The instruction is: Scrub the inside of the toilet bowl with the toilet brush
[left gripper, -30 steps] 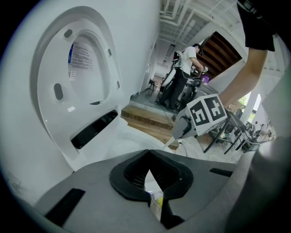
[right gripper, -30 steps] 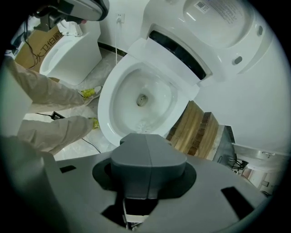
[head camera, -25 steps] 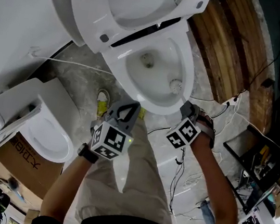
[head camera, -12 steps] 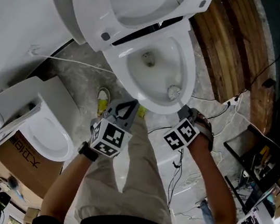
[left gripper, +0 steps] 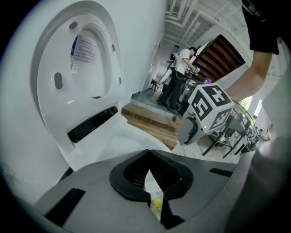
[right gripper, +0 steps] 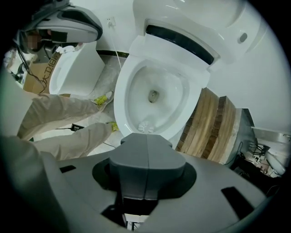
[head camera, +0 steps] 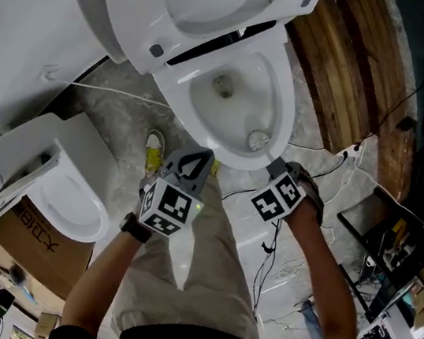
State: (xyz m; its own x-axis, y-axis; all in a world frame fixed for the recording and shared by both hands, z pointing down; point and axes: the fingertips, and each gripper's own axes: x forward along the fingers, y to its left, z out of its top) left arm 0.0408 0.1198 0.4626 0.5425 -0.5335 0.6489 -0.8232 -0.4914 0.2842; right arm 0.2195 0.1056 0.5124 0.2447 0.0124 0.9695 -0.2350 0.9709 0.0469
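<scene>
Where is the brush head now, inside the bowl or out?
Inside. The brush head sits against the near inner wall of the toilet bowl, below its rim.

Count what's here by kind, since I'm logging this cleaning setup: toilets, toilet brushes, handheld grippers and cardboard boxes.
Toilets: 2 (open toilet, second toilet)
Toilet brushes: 1 (toilet brush, its head inside the bowl)
Grippers: 2 (left gripper, right gripper)
Cardboard boxes: 1 (cardboard box, under the second toilet)
Total: 6
</scene>
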